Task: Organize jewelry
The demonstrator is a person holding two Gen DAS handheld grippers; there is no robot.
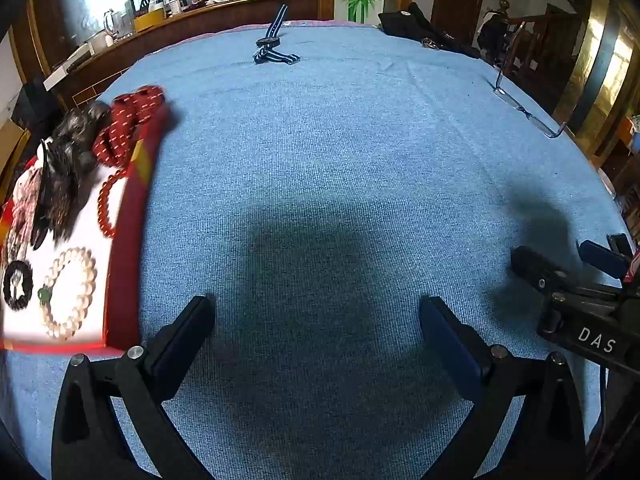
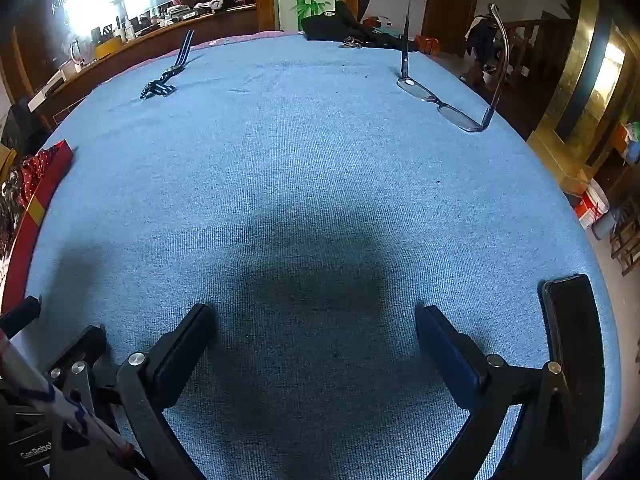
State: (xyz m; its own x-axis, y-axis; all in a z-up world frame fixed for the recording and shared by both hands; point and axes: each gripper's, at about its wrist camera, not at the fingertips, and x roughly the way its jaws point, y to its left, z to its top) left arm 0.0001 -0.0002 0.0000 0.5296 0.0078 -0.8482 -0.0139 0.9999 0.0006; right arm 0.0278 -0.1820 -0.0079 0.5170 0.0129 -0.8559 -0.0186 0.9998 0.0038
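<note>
A red tray [image 1: 128, 264] with a white lining lies at the left of the blue cloth. It holds a white bead bracelet [image 1: 70, 292], a red bead bracelet [image 1: 106, 204], a black scrunchie [image 1: 17, 285], dark hair clips [image 1: 68, 160] and a red patterned band [image 1: 128, 120]. A watch [image 1: 270, 46] with a striped strap lies far back; it also shows in the right wrist view [image 2: 168, 76]. Glasses [image 2: 448, 108] lie at the right, seen too in the left wrist view [image 1: 524, 108]. My left gripper [image 1: 316, 320] is open and empty. My right gripper [image 2: 316, 324] is open and empty.
A black phone [image 2: 572, 344] lies by my right gripper near the table's right edge. A black bag [image 2: 348, 24] with keys [image 2: 351, 43] sits at the far edge. The tray's edge [image 2: 36, 208] shows at the left. A cluttered wooden counter [image 1: 180, 16] runs behind the table.
</note>
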